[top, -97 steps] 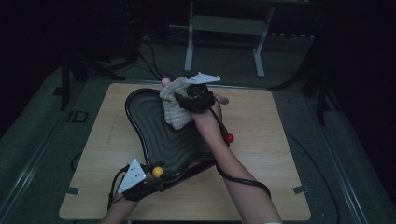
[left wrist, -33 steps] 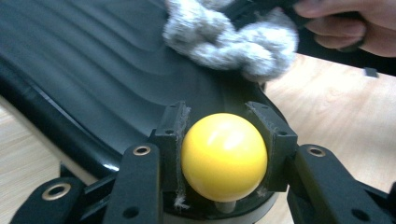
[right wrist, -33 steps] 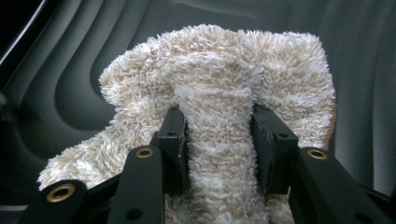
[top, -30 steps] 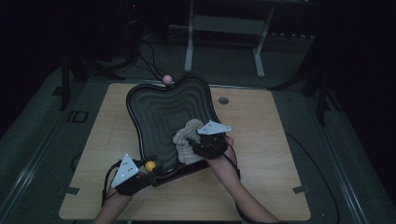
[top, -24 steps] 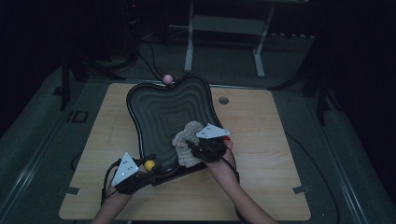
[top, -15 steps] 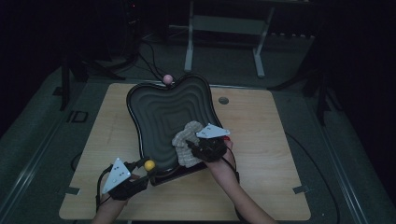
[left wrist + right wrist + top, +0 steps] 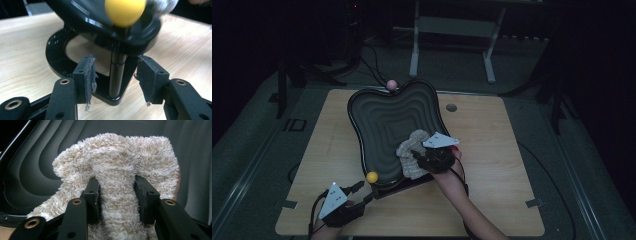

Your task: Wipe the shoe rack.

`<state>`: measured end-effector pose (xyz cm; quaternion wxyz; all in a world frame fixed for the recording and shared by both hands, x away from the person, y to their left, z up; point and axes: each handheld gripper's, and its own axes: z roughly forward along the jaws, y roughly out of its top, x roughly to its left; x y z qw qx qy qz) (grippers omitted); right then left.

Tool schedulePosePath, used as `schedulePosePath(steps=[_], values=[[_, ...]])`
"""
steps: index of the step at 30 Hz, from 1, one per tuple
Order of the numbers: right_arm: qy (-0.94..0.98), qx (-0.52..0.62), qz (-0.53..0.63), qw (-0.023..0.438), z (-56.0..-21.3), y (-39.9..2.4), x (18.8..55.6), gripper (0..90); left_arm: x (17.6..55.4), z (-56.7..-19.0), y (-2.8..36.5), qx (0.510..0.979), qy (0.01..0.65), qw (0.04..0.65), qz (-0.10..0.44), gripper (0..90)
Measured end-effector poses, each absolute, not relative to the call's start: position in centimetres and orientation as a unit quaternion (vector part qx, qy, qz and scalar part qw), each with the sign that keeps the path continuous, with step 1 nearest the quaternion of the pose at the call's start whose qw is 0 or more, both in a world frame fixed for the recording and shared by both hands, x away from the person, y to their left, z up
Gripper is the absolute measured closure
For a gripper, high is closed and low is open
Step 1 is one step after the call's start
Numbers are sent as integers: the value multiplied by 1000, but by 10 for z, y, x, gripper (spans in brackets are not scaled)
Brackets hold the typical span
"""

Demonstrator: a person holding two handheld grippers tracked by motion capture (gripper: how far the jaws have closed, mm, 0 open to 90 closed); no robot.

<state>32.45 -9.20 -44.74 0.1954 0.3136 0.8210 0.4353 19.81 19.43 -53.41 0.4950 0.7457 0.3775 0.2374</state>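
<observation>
Table (image 7: 492, 200) of pale wood carries a black ridged tray (image 7: 392, 120) on a stand, with a pink ball (image 7: 391, 84) at its far rim and a yellow ball (image 7: 372, 177) at its near corner. Fluffy cream cloth (image 7: 411, 155) lies on the tray's near right part. The right gripper (image 7: 422, 159) pinches a fold of that cloth between its pads. The left gripper (image 7: 364, 192) sits at the table's near left, its jaws spread and just having been opening, with the stand's black post (image 7: 117, 72) standing between the pads, untouched.
</observation>
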Motion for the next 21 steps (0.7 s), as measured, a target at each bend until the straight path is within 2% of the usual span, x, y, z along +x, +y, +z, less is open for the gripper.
schedulePosePath(steps=[3,10,16,18,21], values=[[821,313,436,194,-448,-93,325,594,204,-537,188,752,377,486,236,505],[821,314,437,193,-448,-93,325,593,212,-545,182,749,374,495,234,674],[821,314,437,193,-447,-93,325,592,215,-547,178,738,369,508,248,674],[821,314,436,193,-447,-93,325,592,216,-549,175,736,359,511,261,712],[821,313,437,193,-447,-93,325,592,218,-551,175,730,362,520,256,717]])
